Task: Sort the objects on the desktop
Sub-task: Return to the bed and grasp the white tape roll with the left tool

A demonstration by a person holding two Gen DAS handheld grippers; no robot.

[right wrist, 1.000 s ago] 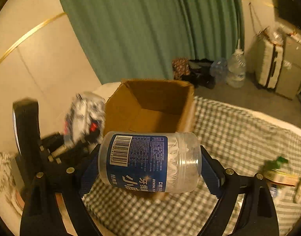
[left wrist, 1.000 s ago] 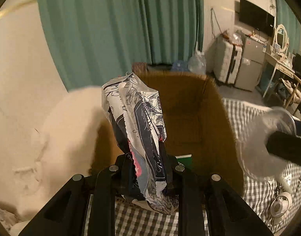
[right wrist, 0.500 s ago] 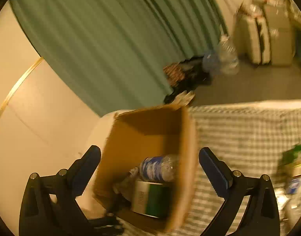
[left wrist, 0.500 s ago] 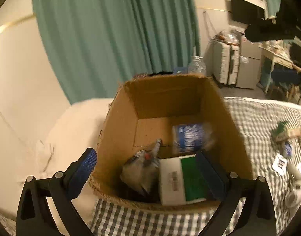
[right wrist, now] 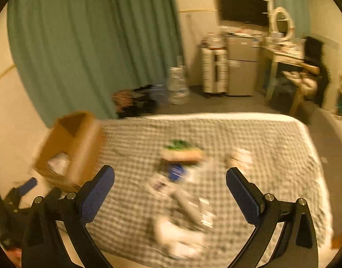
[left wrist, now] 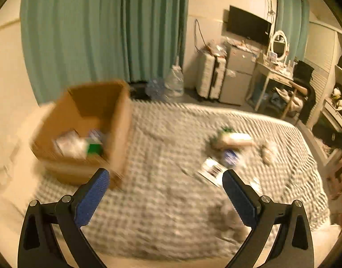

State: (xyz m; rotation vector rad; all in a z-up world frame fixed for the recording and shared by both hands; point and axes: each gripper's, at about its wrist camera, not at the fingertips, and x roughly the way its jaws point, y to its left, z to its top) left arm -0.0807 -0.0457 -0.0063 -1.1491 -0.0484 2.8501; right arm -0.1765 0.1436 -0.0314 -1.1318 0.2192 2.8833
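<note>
My left tongs (left wrist: 165,179) are spread wide with nothing between the blue pads, and my right tongs (right wrist: 170,176) gape the same way. Ahead and left of both sits the cardboard box (left wrist: 86,131) with a few blurred items inside. Ahead of the right tongs, loose objects (right wrist: 182,163) lie scattered on the checkered cloth (right wrist: 260,147).

- A teal curtain (left wrist: 99,33) hangs floor-length along the back wall.
- Right of the curtain, a dark television (left wrist: 249,25) is mounted on the cream wall (left wrist: 206,6).
- Below the television stand a pale suitcase (left wrist: 210,78) and a small grey fridge (left wrist: 237,76).
- Right of the fridge, a white dressing table (left wrist: 275,73) carries an oval mirror (left wrist: 279,45).
- The light is dim and yellowish.
</note>
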